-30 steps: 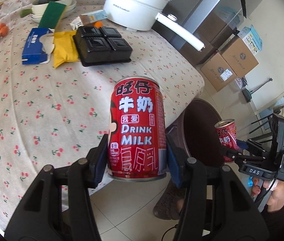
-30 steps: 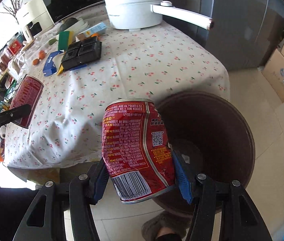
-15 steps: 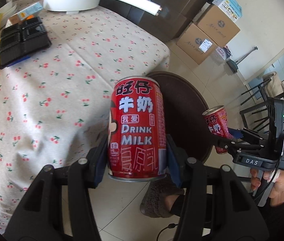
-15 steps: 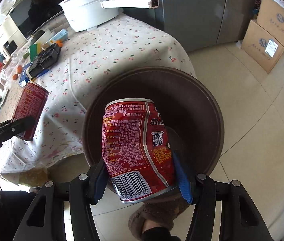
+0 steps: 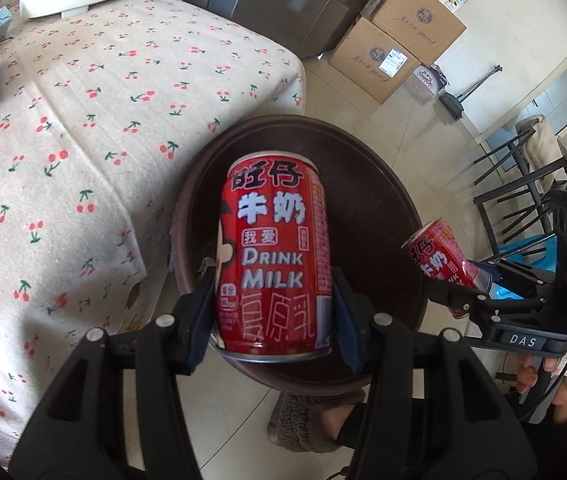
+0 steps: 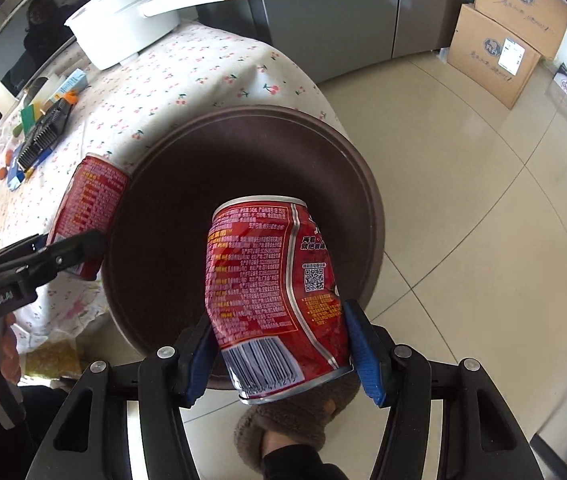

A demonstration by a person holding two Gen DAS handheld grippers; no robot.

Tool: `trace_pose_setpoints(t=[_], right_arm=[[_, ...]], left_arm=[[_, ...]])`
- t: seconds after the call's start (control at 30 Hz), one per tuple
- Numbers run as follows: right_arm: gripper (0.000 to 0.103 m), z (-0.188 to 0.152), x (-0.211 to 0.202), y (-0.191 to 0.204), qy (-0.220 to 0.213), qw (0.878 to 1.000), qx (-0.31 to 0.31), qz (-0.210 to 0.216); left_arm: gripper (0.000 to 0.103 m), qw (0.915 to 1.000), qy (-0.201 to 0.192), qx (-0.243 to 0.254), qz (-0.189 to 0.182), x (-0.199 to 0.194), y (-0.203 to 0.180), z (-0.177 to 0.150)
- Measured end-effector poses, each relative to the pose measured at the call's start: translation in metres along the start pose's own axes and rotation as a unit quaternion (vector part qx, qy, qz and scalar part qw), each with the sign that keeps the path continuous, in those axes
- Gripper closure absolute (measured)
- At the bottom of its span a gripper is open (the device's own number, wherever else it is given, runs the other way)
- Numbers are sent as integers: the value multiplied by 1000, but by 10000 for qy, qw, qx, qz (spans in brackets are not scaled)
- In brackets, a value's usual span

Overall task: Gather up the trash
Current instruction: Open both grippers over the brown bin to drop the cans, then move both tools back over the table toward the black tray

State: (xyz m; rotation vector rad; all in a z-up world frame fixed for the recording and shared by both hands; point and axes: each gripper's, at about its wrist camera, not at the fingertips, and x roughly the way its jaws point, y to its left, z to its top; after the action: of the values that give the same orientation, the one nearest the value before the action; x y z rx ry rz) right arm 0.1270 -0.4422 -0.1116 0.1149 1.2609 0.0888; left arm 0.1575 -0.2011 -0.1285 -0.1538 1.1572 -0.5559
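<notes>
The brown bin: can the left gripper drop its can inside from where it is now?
Probably yes. The left gripper holds its milk can over the open mouth of the brown bin, with nothing between them.

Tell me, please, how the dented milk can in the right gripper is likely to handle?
The dented milk can probably is thin-walled and soft: its side has buckled between the right gripper pads. It likely is empty and light. Tilted in the jaws above the brown bin, it may slip.
</notes>
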Motion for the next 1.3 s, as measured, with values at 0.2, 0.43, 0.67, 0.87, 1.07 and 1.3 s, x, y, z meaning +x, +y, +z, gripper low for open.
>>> trace_pose_setpoints(t=[0.2,0.43,0.67,0.87,1.07,1.3], right_arm=[[49,5,1,0,-12,10000,-14,50],[50,10,6,11,41,9999,-110,-64],[49,15,6,22,62,9999,-35,-105],[27,22,-3,34,-123,9998,105,-118],[25,32,-6,56,-177,9998,25,-66],[24,37,-11,91,-240,9993,-274,-50]], left_arm=[[18,9993,-117,-350,65,-25,21,0],[5,9973,-268,-481,486,-64,52,-10],[2,9959,-289,-522,677,-87,71,-19],[1,9948,-327,-502,825,-104,83,-24],[1,9925,-418,-689,921,-124,106,-32],[1,9883,-613,-889,1077,-152,132,-44]])
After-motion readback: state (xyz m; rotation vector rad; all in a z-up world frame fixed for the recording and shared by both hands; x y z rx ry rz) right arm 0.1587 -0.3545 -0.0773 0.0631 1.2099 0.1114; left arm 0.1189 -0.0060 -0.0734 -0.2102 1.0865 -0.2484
